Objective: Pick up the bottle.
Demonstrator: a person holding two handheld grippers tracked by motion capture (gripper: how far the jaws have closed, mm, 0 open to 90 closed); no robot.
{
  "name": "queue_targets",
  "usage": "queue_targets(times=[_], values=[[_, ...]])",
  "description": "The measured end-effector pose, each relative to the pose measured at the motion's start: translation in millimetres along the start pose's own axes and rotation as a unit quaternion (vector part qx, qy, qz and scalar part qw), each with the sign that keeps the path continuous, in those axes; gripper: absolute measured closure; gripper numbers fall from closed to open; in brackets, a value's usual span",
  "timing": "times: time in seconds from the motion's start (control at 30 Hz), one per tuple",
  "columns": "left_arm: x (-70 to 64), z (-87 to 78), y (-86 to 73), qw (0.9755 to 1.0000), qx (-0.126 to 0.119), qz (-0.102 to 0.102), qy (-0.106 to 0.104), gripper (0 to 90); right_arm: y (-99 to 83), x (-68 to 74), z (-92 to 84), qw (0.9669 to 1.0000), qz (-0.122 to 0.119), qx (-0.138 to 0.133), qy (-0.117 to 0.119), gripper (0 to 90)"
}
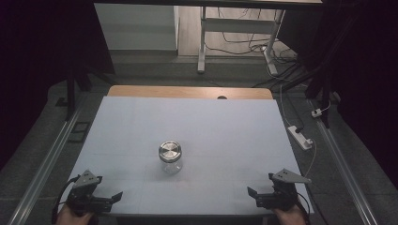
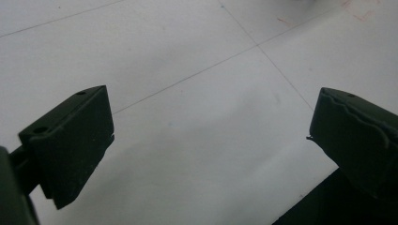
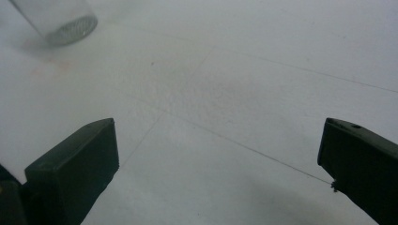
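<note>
Black left gripper (image 1: 110, 199) and right gripper (image 1: 256, 196) low at near table corners, jaws wide, empty.

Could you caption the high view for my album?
A lidded glass jar stands mid-table between the open left gripper and right gripper.

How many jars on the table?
1. The jar, clear with a metal lid, stands near the middle of the table; its base also shows in the right gripper view.
</note>
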State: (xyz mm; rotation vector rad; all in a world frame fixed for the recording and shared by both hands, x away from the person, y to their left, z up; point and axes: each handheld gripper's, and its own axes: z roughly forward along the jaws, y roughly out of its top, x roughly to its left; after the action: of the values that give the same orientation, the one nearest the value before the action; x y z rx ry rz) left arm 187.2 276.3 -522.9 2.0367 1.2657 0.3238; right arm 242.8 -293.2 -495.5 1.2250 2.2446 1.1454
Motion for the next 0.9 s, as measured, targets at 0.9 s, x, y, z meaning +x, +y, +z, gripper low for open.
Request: queue_targets(times=[0.9], values=[[-2.1,5.4,2.7,0.9996,0.028,0.005,0.009,1.8,1.3,1.7,6.0,0.9991,-0.016,0.031,0.022,0.0]])
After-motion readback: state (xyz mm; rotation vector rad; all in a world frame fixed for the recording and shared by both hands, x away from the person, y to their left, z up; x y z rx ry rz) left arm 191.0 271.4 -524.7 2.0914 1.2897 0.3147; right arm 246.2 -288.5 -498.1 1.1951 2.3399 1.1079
